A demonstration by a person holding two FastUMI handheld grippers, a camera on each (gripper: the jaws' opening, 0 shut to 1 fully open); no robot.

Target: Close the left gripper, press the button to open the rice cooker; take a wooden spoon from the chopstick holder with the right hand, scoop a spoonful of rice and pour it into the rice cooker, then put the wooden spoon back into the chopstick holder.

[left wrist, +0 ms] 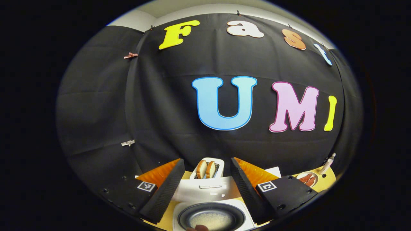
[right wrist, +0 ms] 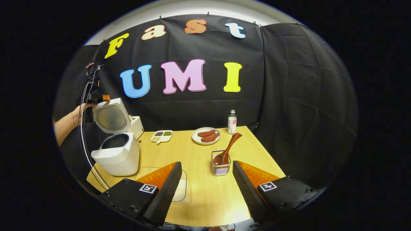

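Note:
The white rice cooker [right wrist: 117, 158] stands at the table's left with its lid [right wrist: 110, 117] raised. In the left gripper view I look down into its dark pot [left wrist: 184, 215], which has rice [left wrist: 210, 221] at the bottom. My left gripper [left wrist: 207, 162] hovers just above the pot, open, nothing between its fingers; in the right gripper view it shows behind the lid [right wrist: 96, 96], held by a hand [right wrist: 69, 120]. The wooden spoon [right wrist: 228, 149] stands bowl-down in the wire chopstick holder [right wrist: 221, 168]. My right gripper [right wrist: 207, 163] is open, just short of the holder.
A toaster [left wrist: 207, 171] with two bread slices sits behind the cooker. A plate of sausages [right wrist: 206, 135], a small bottle [right wrist: 231, 122] and a divided dish [right wrist: 162, 135] stand at the table's far side. A clear container [right wrist: 183, 191] lies partly behind my finger.

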